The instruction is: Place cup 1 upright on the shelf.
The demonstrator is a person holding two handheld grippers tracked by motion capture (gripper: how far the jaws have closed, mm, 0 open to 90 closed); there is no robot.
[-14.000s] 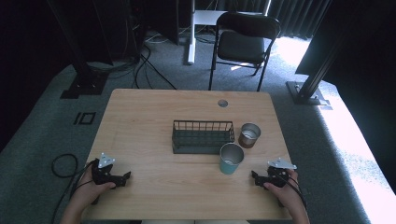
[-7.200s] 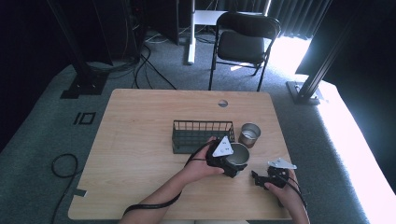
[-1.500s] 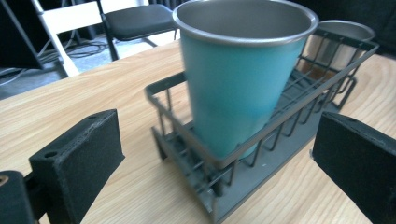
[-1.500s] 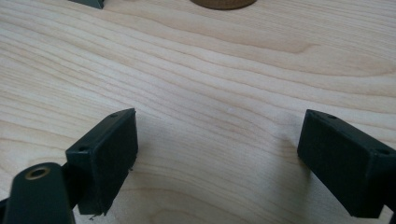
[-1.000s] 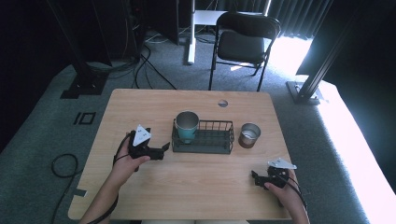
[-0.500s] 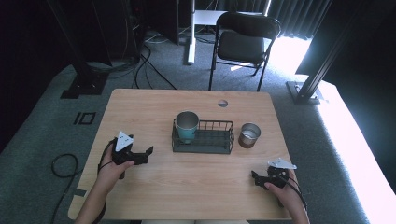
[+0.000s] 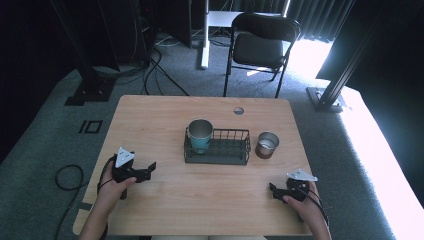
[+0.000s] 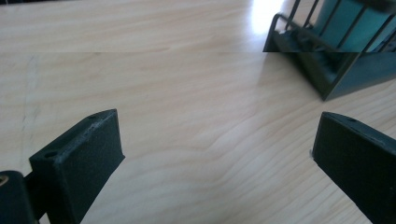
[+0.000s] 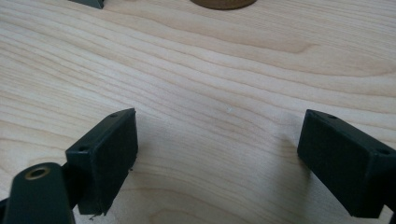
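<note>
Your left gripper [image 8: 217, 158] has its jaws spread wide over bare wooden table [image 8: 154, 93], gripping nothing. At upper right sits a corner of the dark wire basket [image 8: 327, 70] (a teal cup [image 8: 348, 25] stands inside it).

Daylight enters from the right, overexposing the floor [image 7: 372, 150] there; the room's left is dim. Glare streaks the table [image 8: 140, 84] beside the basket [image 8: 327, 70], whose image is soft.

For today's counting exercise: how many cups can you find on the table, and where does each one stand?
2. The teal cup stands inside the wire basket, at its left end. The brown cup stands on the table just right of the basket. None looks hidden.
</note>
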